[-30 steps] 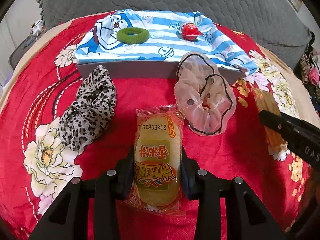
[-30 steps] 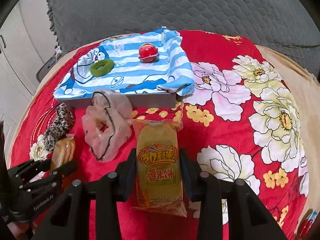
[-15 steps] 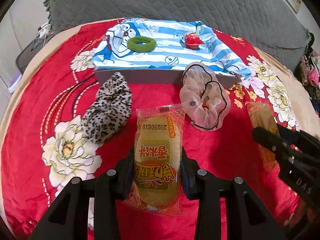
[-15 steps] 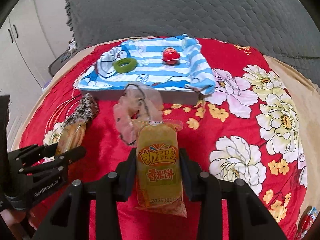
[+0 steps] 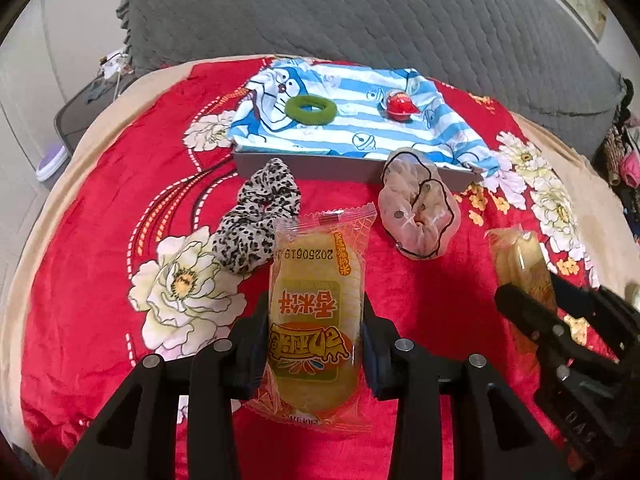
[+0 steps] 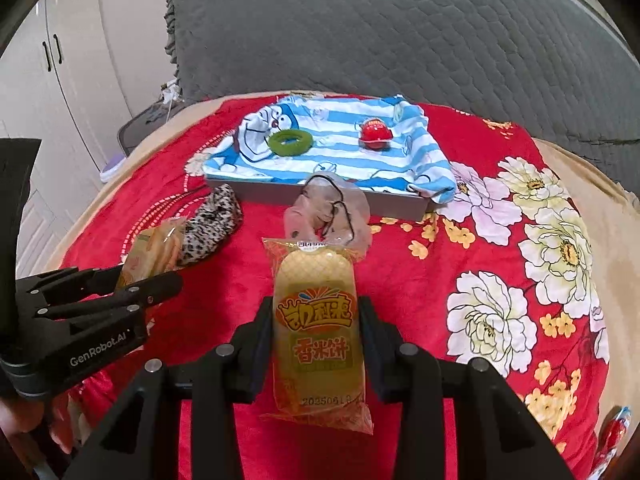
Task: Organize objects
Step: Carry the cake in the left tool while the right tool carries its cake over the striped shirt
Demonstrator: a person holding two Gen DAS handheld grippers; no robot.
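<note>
Jaws clamped on rice-cake packets, red floral blanket, grey quilt

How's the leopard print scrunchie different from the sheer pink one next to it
The leopard print scrunchie is opaque, black-spotted fabric; the sheer pink scrunchie is see-through with a thin dark edging. The leopard one lies stretched long, apart from the gray tray; the pink one lies rounder, its top against the tray's front wall. Both lie loose on the red floral blanket, in neither gripper.
</note>
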